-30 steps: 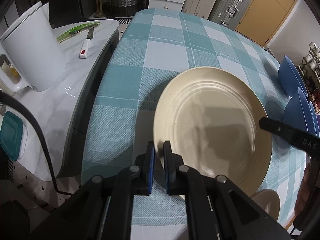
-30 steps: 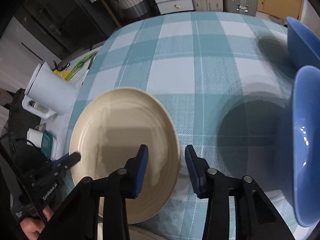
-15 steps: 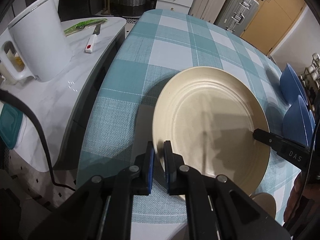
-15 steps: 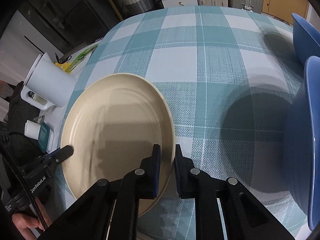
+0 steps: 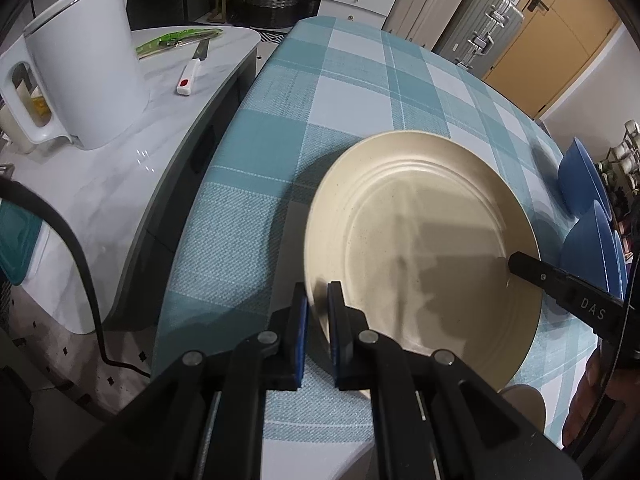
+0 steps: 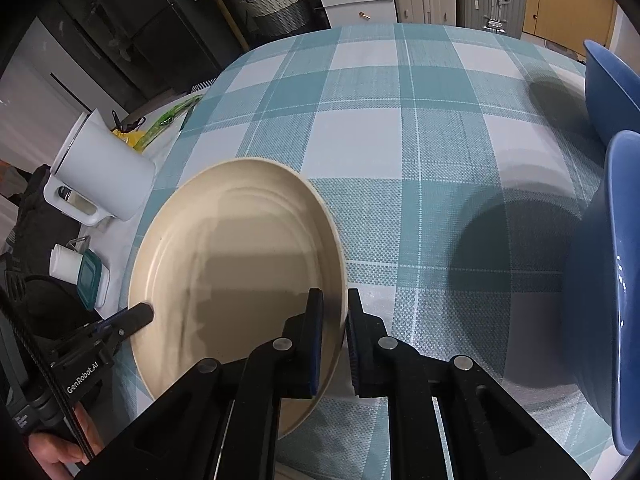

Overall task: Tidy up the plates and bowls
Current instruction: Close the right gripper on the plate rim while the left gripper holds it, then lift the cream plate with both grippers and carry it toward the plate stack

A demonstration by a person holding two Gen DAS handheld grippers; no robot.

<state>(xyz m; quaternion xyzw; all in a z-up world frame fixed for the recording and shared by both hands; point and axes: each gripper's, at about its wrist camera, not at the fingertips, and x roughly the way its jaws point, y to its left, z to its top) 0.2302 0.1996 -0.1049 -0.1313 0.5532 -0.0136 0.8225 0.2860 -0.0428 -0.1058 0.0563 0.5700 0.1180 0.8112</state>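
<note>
Right now you have the cream plate (image 5: 420, 248) pinched at opposite rims: your left gripper (image 5: 317, 308) is clamped on its edge, your right gripper (image 6: 333, 320) likewise on the far side, probably so it stays level between the two. It sits face up, just ahead of each claw, apparently lifted off the checked tablecloth (image 6: 400, 140). Being round, it has no long axis. The blue bowls (image 6: 600, 272) wait to the right of your right claw
</note>
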